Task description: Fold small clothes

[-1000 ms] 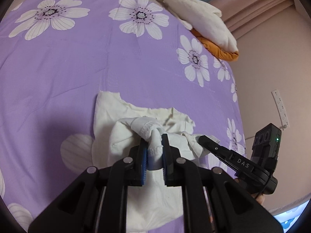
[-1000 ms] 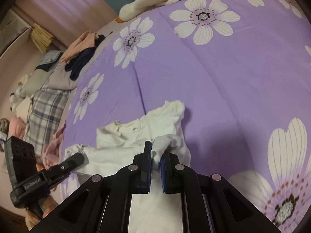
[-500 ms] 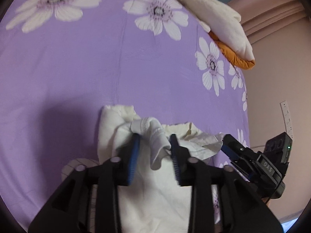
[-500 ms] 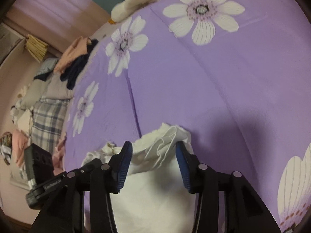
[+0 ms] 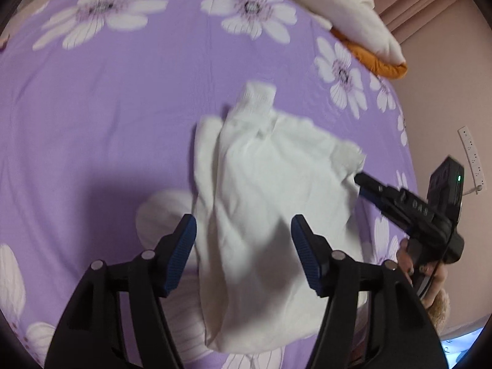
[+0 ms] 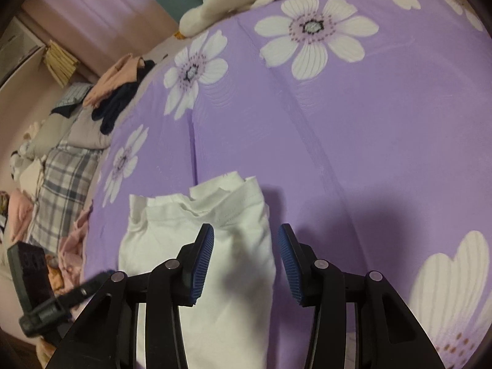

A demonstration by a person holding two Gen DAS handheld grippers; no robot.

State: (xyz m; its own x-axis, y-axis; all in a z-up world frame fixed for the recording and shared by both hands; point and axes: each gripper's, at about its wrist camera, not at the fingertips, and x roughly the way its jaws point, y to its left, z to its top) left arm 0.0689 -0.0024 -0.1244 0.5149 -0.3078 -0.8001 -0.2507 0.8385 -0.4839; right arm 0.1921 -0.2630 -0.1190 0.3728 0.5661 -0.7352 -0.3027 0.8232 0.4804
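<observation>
A small white garment [image 5: 270, 203] lies folded over on the purple flowered bedspread [image 5: 107, 117]. My left gripper [image 5: 243, 230] is open and empty, its blue pads on either side of the garment's near part, slightly above it. In the right wrist view the same white garment [image 6: 196, 246] lies with its folded edge away from me. My right gripper [image 6: 246, 241] is open and empty over the garment's right edge. The right gripper also shows in the left wrist view [image 5: 409, 203], beside the garment's right corner.
A white and orange pile of bedding [image 5: 353, 30] lies at the far edge of the bed. Heaps of other clothes [image 6: 61, 141] lie beyond the bed's left side. A wall with a socket strip [image 5: 472, 156] stands at the right.
Both grippers let go of the white cloth they were shut on and opened wide. The garment's lifted part dropped forward and now lies folded flat on the bed.
</observation>
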